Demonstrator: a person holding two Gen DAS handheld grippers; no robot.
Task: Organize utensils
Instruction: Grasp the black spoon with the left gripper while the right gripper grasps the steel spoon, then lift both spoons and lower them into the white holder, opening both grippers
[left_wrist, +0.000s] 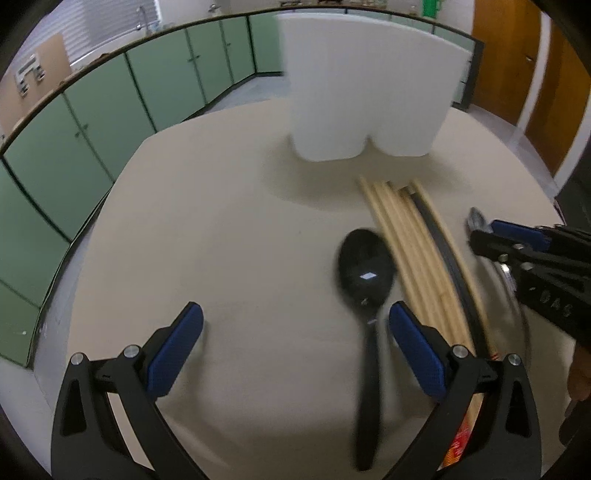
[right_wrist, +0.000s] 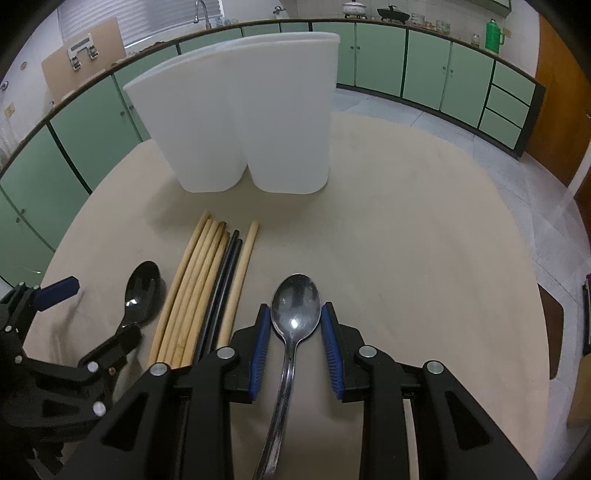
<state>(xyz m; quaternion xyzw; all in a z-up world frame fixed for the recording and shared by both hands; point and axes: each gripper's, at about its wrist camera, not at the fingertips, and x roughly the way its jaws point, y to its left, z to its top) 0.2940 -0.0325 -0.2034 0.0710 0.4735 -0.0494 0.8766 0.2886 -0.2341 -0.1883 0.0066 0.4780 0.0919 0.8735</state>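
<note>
Tongs, right (right_wrist: 295, 328), clamp metal spoon (right_wrist: 295, 306) bowl; left tongs (left_wrist: 295, 343) wide apart.

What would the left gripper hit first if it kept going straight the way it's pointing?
Probably the bare table. The left gripper points steeply down, fingers wide open, with tabletop ahead of its centre. The black spoon lies just inside its right finger, so that finger might touch it first; depth is unclear.

L wrist cam – steep down, close | R same | shared: white holder (left_wrist: 365, 88) (right_wrist: 240, 110)
</note>
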